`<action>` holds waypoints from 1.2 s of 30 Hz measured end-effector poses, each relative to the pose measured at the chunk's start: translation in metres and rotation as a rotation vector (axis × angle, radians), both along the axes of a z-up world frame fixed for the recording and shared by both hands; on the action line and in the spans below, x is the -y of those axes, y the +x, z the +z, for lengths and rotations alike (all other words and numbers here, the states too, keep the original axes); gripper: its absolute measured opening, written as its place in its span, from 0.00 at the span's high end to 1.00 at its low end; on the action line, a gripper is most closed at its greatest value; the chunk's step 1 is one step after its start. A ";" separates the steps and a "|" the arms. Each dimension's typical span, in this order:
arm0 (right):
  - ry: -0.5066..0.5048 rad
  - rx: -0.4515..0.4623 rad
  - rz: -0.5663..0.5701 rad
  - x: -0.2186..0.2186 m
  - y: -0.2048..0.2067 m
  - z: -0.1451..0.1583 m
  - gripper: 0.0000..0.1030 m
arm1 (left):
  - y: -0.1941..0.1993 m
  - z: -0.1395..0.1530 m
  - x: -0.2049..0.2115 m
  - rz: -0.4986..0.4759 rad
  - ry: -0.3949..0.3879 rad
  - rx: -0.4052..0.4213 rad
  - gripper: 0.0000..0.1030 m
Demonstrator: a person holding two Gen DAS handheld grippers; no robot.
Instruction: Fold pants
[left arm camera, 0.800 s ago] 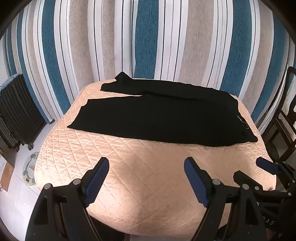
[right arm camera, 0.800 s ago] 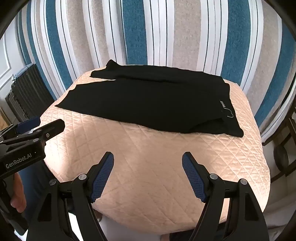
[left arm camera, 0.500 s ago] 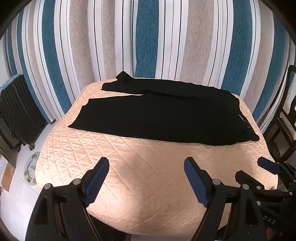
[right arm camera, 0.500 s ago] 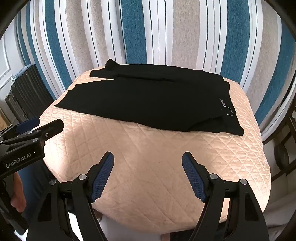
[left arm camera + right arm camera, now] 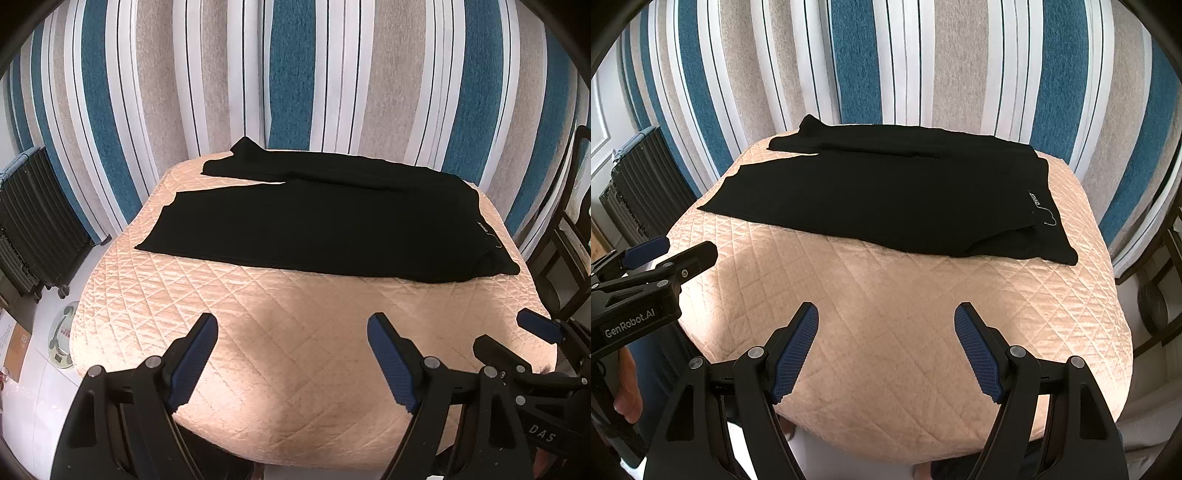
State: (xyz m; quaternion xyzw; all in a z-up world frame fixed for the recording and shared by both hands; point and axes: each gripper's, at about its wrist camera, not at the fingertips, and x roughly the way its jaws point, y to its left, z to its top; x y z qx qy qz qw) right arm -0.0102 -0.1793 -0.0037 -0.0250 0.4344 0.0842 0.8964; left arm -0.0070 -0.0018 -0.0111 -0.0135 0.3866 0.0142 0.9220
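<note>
Black pants (image 5: pixel 325 225) (image 5: pixel 886 195) lie flat across the far half of a peach quilted table (image 5: pixel 295 354) (image 5: pixel 897 314), waistband with a small label to the right, the two legs reaching left. My left gripper (image 5: pixel 291 325) hangs open over the bare near part of the quilt, well short of the pants. Likewise open and holding nothing, my right gripper (image 5: pixel 886 317) hovers above the near quilt. Each gripper shows at the edge of the other's view: the right gripper (image 5: pixel 532 332) low on the right, the left gripper (image 5: pixel 665 254) on the left.
A striped blue, grey and white curtain (image 5: pixel 295 74) hangs right behind the table. A dark suitcase (image 5: pixel 33 221) stands on the floor at left, a scale (image 5: pixel 62 336) beside it. A dark wooden chair (image 5: pixel 565 236) is at right. A person's hand (image 5: pixel 626 398) grips the left tool.
Both views have shifted slightly so the pants sit a little lower in the left wrist view; grippers stay open and the pants have not moved.
</note>
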 end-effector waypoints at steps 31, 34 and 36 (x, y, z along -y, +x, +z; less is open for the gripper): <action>-0.008 0.000 -0.002 -0.003 -0.001 0.004 0.26 | 0.001 0.002 -0.003 0.007 -0.014 -0.013 0.18; -0.007 0.001 -0.002 -0.003 -0.001 0.004 0.26 | 0.001 0.001 -0.003 0.008 -0.016 -0.016 0.18; -0.006 0.001 0.000 -0.003 -0.001 0.004 0.26 | 0.000 0.001 -0.003 0.010 -0.014 -0.017 0.18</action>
